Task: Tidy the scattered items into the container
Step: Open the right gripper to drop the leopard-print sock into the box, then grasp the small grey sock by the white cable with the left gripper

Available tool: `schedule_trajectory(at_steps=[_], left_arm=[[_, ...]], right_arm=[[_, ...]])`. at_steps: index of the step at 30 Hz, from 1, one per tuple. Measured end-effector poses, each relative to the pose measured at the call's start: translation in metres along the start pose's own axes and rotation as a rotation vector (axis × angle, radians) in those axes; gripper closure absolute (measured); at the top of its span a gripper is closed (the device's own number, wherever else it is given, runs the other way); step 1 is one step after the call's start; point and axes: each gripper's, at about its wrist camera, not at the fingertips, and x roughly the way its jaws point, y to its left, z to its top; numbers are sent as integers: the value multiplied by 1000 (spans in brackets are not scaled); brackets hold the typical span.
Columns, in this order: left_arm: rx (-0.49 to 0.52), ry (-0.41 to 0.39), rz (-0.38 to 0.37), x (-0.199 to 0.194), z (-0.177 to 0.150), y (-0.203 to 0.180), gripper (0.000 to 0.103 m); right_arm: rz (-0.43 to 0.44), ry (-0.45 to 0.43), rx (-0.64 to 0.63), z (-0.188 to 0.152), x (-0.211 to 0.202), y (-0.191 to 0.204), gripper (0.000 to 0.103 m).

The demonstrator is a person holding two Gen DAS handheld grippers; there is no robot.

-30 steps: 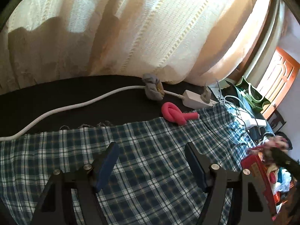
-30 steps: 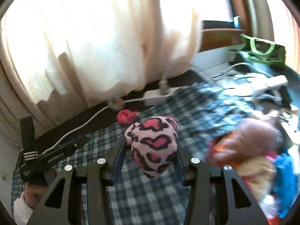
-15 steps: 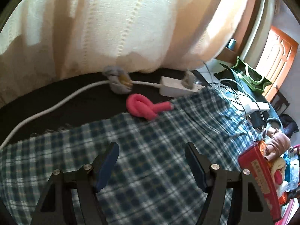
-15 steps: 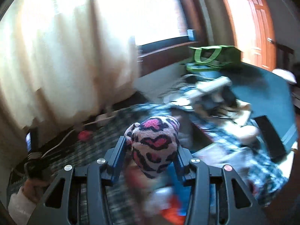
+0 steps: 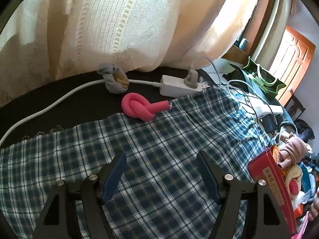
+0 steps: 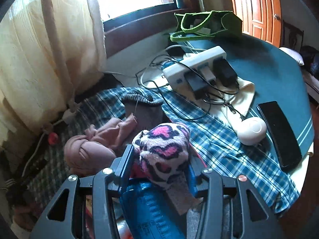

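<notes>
The right gripper (image 6: 159, 159) pinches a fuzzy rolled sock (image 6: 162, 151), white with pink and black leopard spots, between its fingers, above the red container (image 5: 267, 181) holding a brown sock bundle (image 6: 89, 151). The left gripper (image 5: 161, 171) hangs over the plaid cloth (image 5: 139, 143), fingers spread, nothing between them.
</notes>
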Motion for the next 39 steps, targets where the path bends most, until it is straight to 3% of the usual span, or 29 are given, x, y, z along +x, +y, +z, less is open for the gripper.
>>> schedule_trajectory(at_steps=[7,10,16,18,23,27,33,39], left_arm=[[-38,0,-11,-3,1,10,29],[-49,-14,-11,-9,3,14,29],[-59,-32,0,-21,5,23,29],[-62,-36,-1,-24,4,25,29],[-59,-44,-1,-33,2,29,29],[-66,-55,14,-37,4,35,29],[-94,-60,37,-40,13,49,29],[-137,-83,86,-43,35,72,29]], right_arm=[[40,-2,7,0,-8,-3,46],[70,-47,26,0,-27,-3,38],[74,-154,29,1,-60,1,38],[91,-136,38,3,-57,1,38],[138,27,144,0,-10,-21,43],[144,-19,153,-2,-19,-21,43],[172,-117,64,-2,-54,22,43],[307,-98,-45,-15,-49,98,43]])
